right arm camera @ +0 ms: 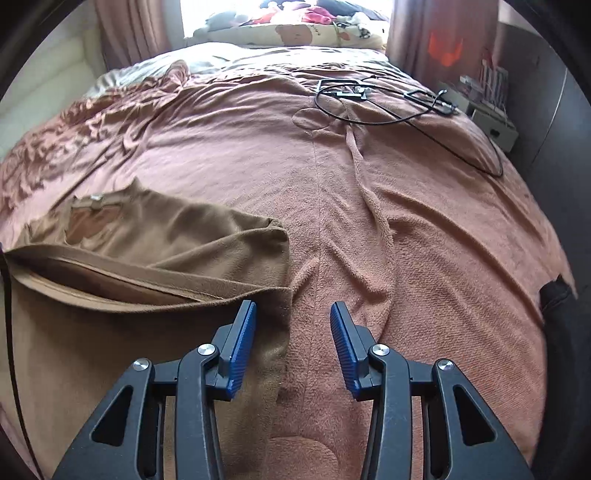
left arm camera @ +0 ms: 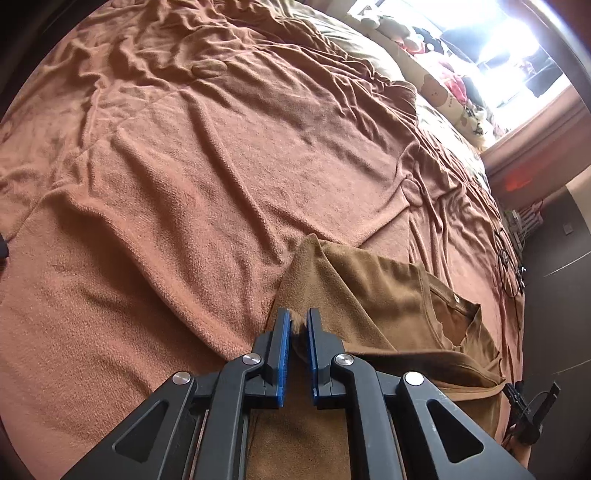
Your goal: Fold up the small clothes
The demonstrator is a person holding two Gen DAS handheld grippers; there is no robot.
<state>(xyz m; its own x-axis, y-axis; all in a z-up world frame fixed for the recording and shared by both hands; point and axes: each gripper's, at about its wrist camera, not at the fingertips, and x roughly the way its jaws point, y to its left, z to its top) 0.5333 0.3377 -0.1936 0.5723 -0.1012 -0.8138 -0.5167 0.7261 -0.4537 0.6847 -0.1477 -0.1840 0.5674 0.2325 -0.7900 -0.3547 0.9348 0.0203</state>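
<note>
No lettering can be read here — the small label (left arm camera: 455, 297) at the neck of the brown shirt (left arm camera: 388, 295) is blank or too small, and the print on the bear-patterned pillow (right arm camera: 295, 35) is blurred.

A brown long-sleeved top (right arm camera: 155, 236) lies partly folded on the bed, lower left of the right wrist view. Its neckline with a small label faces up, and its fleecy underside shows along the folded-over edge.
</note>
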